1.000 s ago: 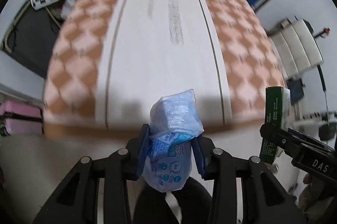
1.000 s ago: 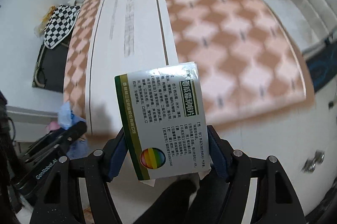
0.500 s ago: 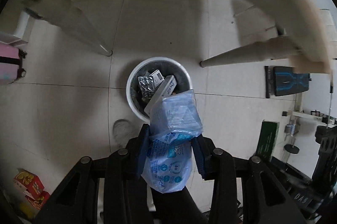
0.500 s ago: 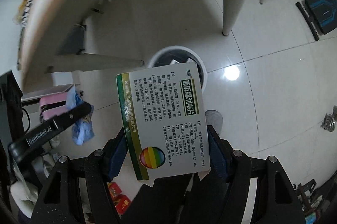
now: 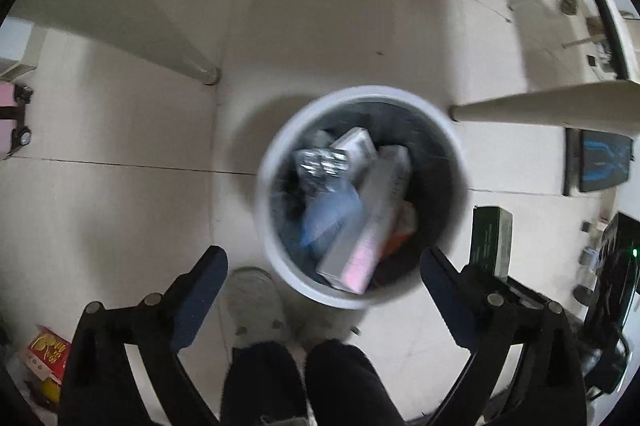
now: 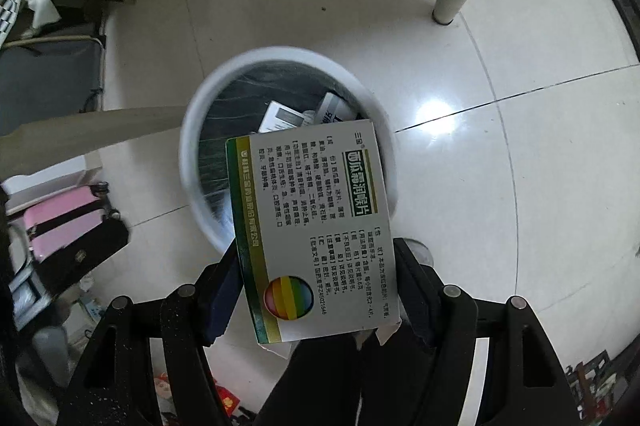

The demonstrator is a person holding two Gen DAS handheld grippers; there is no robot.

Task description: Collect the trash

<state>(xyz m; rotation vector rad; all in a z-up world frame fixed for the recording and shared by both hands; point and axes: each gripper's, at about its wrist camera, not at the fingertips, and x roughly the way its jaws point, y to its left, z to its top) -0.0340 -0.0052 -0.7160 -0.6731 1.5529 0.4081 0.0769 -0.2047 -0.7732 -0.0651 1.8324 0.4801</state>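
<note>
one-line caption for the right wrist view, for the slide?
Right gripper holds a green-and-white medicine box above the white trash bin, which already contains discarded cartons.

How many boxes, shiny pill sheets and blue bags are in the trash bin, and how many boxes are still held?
In the trash bin:
Boxes: 2 (long box, small box)
Pill sheets: 1
Blue bags: 1
Held by the right gripper:
Medicine box: 1
Total: 5
</note>
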